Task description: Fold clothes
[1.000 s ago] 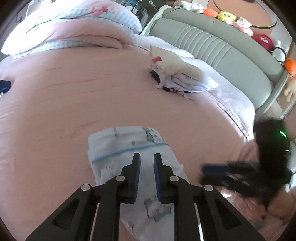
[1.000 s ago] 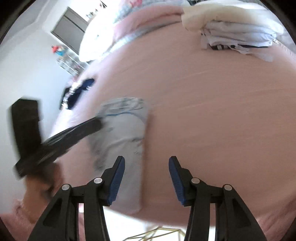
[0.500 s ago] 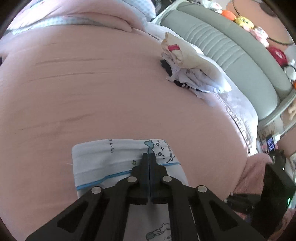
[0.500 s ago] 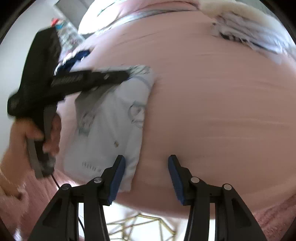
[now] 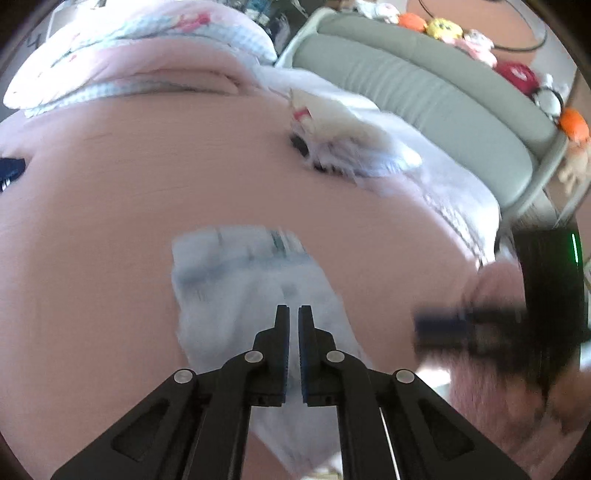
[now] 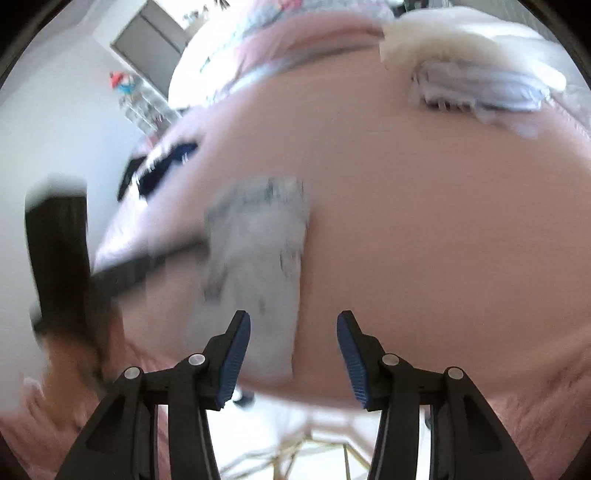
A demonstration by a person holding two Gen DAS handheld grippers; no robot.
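A pink bed sheet (image 5: pixel 155 206) fills most of both views, bulging under the fisheye lens. In the left wrist view, a quilted grey headboard (image 5: pixel 424 110) runs across the upper right of the frame with a row of soft toys (image 5: pixel 443 27) lined along its top, and a rolled pink and white duvet (image 5: pixel 140 55) lies across the upper left. A stack of folded clothes (image 5: pixel 351 147), cream on top with pale layers below, sits on the sheet right of centre in the upper half of the frame; the right wrist view shows the same stack at its upper right. A folded white garment with blue print (image 5: pixel 243 280) lies flat on the sheet in the lower middle of the frame, blurred by motion, near the bed's edge. A dark blue item (image 6: pixel 162 166) lies at the left centre of the right wrist view. The left gripper (image 5: pixel 290 314) is at the bottom centre of its view, over the garment, its jaws nearly together with only a thin slit between them and nothing visibly pinched. The right gripper (image 6: pixel 293 321) sits at the bottom of its own view, jaws spread wide and empty, its left finger over the near end of the garment.
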